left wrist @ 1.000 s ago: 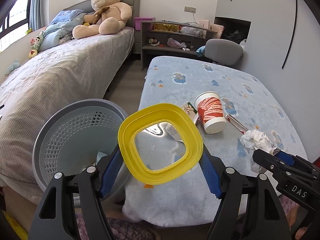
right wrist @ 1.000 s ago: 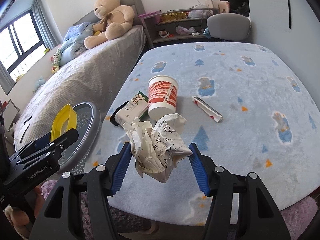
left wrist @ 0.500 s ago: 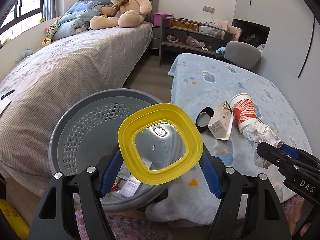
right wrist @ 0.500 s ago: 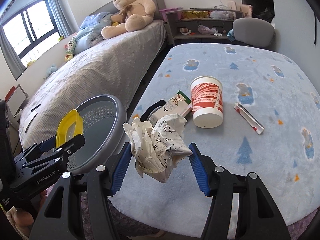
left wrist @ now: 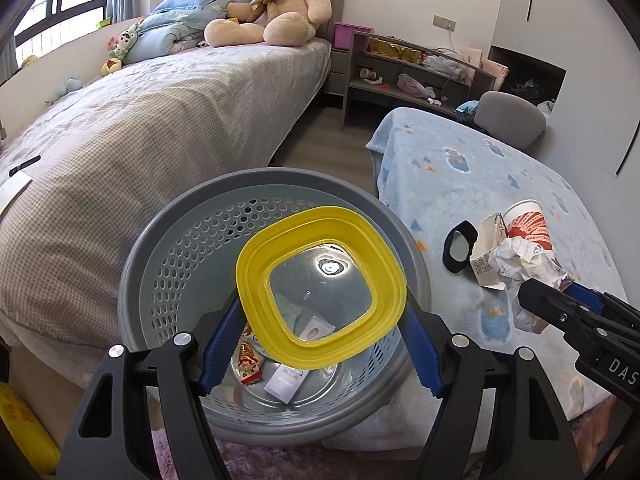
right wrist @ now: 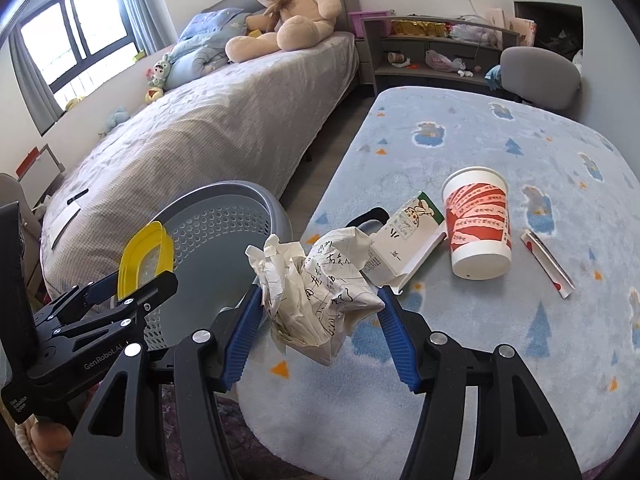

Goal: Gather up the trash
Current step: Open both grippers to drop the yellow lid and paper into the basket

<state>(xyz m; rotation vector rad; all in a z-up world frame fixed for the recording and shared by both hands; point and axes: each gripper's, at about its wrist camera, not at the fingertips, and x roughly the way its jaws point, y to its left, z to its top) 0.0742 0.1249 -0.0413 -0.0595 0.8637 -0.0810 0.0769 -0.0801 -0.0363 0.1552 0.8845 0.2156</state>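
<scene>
My left gripper is shut on a yellow-rimmed clear plastic lid, held right above the mouth of the grey perforated trash basket. Wrappers lie at the basket's bottom. My right gripper is shut on a crumpled wad of written paper, at the edge of the blue blanket-covered table next to the basket. On the table lie a red-and-white paper cup, a small carton, a black ring-shaped lid and a thin red-and-white wrapper.
A grey-covered bed with a teddy bear runs along the left. A shelf unit and a grey chair stand behind the table. A purple rug lies under the basket.
Both grippers have swung left from the table toward the basket. The yellow lid now hangs over the basket's opening, and the paper wad has come to the table's edge.
</scene>
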